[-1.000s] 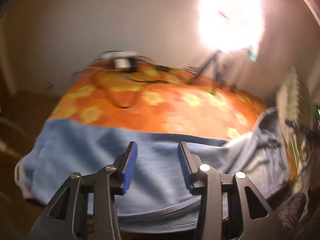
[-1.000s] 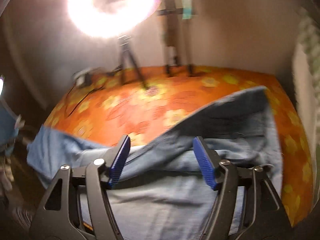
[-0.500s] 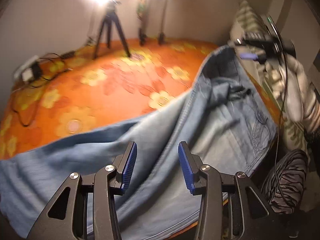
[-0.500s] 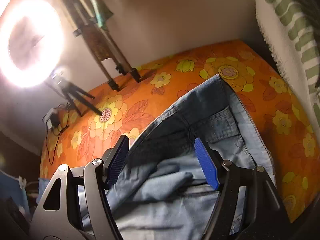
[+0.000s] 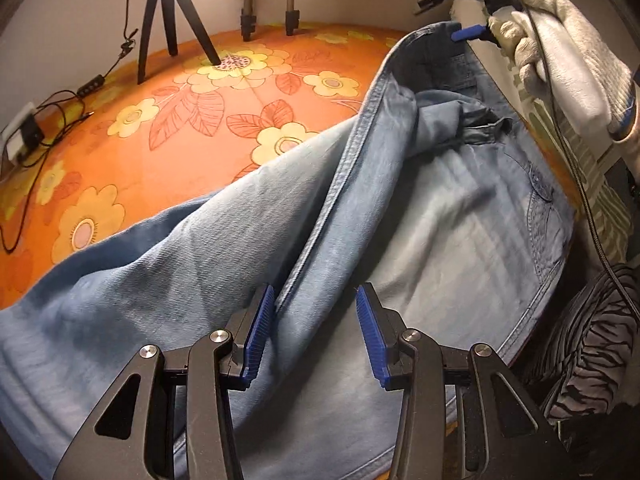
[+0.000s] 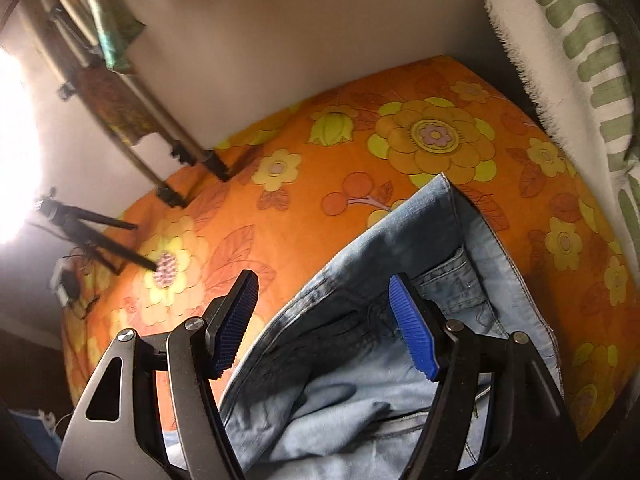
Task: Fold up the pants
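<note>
Light blue jeans lie rumpled on an orange flowered table cover, waist end at the far right. My left gripper is open just above a raised side seam on one leg, holding nothing. My right gripper is open over the waistband and pocket area of the jeans, holding nothing. In the left wrist view the right gripper's blue pad and a gloved hand show near the waistband corner.
A black tripod and two metal stand legs stand at the cover's far edge. Cables and a white power block lie at the left. A green-striped cloth hangs at the right. A bright lamp glares at the left.
Both grippers have come lower and closer to the jeans. The left one swung right toward the waist end, and the right one now hovers over the waistband. Both stay open.
</note>
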### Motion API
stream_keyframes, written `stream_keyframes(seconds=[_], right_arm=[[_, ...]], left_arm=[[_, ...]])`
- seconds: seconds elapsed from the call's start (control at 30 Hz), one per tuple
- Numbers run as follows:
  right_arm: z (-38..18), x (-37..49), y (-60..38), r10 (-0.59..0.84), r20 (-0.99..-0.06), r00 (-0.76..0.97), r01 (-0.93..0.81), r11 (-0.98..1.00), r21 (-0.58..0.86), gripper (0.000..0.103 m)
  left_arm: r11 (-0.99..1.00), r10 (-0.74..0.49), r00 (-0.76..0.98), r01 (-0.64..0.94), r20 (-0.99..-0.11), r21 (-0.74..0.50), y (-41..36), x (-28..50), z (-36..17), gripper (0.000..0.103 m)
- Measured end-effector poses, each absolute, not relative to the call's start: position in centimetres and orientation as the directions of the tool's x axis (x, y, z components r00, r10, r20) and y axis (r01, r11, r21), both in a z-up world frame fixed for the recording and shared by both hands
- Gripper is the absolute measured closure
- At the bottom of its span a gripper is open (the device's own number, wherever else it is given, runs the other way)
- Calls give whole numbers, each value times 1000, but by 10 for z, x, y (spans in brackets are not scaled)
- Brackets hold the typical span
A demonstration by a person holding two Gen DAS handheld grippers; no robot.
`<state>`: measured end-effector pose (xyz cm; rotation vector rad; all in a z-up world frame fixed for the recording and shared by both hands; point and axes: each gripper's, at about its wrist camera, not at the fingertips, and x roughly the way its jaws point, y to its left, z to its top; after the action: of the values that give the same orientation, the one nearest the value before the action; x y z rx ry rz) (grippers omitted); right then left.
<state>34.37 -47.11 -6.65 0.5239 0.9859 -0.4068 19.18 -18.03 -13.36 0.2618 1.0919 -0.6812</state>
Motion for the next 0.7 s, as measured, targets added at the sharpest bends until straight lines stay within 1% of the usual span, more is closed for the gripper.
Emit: stream_keyframes(seconds=[0.07,0.17,0.37,0.43,0.47,0.5,0.53,0.57,0.6,0.67,0.7], right_arm=[[-74,349,-471,-115,-877,466,562,804,194,32],[-87,352,-476,-133,-889,438,593,786,175,32],[-105,354,-482,-112,-904,412,600,780,177,32],[-106,352,-483,-107,-904,413,588,790,175,44],[-106,351,-484,-95,-905,415,578,795,181,58],[-107,350,-484,-78,-907,414,570,799,192,76],[-107,348,-484,-54,-908,416,561,801,209,85],[-108,346,-484,-37,-908,418,553,803,222,91],[-106,342,-483,-35,-907,420,547,808,222,93],[-103,336,-480,-42,-900,434,531,819,218,94],[-100,330,-480,-33,-894,447,523,820,231,94]], left_arm=[[777,-379,287,616,-880,-134,-178,195,-134,61],[776,-381,286,616,-879,-136,-178,198,-135,61],[752,-384,270,646,-883,-130,-186,193,-139,61],[749,-376,270,652,-886,-120,-188,191,-141,61],[750,-372,272,651,-887,-115,-188,191,-142,61],[751,-371,274,650,-887,-114,-188,191,-143,61],[750,-373,274,651,-886,-115,-188,191,-143,61],[754,-371,283,648,-884,-109,-188,191,-144,63],[756,-372,294,646,-880,-104,-188,190,-144,72],[757,-369,302,646,-879,-95,-187,191,-145,84],[755,-370,307,649,-877,-91,-187,190,-145,86]])
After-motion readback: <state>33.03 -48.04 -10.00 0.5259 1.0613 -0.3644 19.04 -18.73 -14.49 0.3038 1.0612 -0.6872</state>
